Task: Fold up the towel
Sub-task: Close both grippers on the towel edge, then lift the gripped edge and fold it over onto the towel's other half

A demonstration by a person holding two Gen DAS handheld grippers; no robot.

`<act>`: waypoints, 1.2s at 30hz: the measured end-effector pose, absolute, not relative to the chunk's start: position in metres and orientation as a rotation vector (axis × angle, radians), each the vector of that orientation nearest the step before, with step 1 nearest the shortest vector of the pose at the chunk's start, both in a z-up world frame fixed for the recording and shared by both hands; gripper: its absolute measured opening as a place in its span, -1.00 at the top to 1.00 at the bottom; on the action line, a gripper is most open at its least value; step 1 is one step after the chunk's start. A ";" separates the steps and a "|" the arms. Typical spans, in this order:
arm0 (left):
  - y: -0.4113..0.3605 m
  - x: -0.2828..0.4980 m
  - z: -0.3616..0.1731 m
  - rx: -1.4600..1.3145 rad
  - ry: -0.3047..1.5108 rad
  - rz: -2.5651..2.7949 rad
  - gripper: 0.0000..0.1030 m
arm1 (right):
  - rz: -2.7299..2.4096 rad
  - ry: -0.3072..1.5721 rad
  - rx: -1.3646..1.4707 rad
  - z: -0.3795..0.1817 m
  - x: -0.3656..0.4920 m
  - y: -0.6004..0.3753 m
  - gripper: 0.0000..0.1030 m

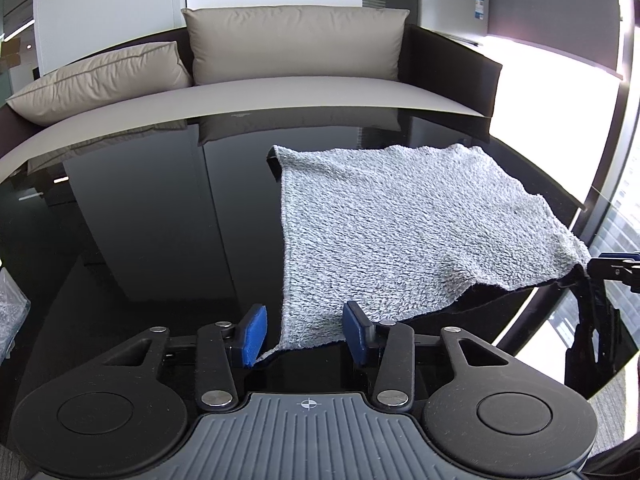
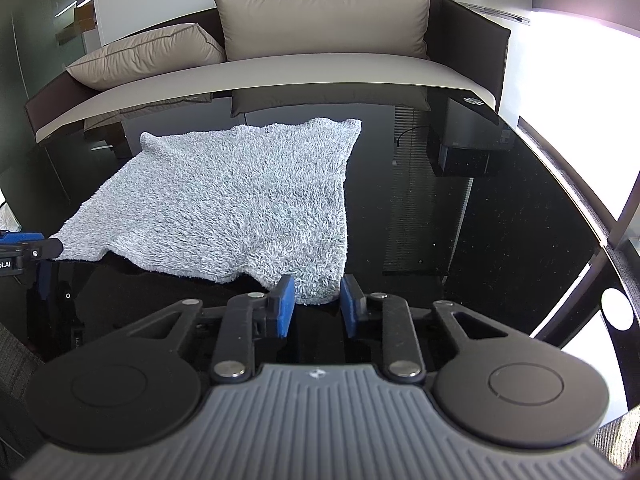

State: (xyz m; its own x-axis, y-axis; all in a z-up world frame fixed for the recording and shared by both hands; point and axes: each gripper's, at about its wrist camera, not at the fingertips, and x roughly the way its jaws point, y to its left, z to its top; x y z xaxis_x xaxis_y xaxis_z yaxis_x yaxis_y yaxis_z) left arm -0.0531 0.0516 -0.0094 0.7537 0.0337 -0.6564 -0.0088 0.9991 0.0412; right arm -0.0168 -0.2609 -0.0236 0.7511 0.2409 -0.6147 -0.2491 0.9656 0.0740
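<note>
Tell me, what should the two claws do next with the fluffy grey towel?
Probably squeeze shut first. Each claw, left claw and right claw, has a near corner of the fluffy grey towel between its blue pads, with gaps still showing. The towel lies spread on the shiny black table, so lifting comes after.

cut off: right tool at edge | towel underside hidden (shadowed)

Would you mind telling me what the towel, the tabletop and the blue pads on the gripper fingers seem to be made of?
Towel: pale grey looped terry or microfibre, judging by its shaggy matte pile. Tabletop: probably black glass or polished stone, since it mirrors the sofa cushions sharply. Finger pads: likely blue rubber or foam, matte, with a fine texture.
</note>
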 end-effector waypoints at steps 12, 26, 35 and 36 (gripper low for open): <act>0.048 -0.054 -0.008 0.039 0.718 0.004 0.52 | 0.263 0.677 -0.010 -0.023 -0.018 -0.262 0.74; 0.045 -0.053 -0.006 0.030 0.710 -0.022 0.88 | 0.270 0.678 0.015 -0.021 -0.017 -0.264 0.96; 0.044 -0.054 -0.002 0.035 0.683 -0.017 0.88 | 0.283 0.634 0.070 -0.011 -0.021 -0.269 0.97; 0.044 -0.054 -0.001 0.035 0.680 -0.016 0.88 | 0.283 0.632 0.072 -0.011 -0.021 -0.270 0.97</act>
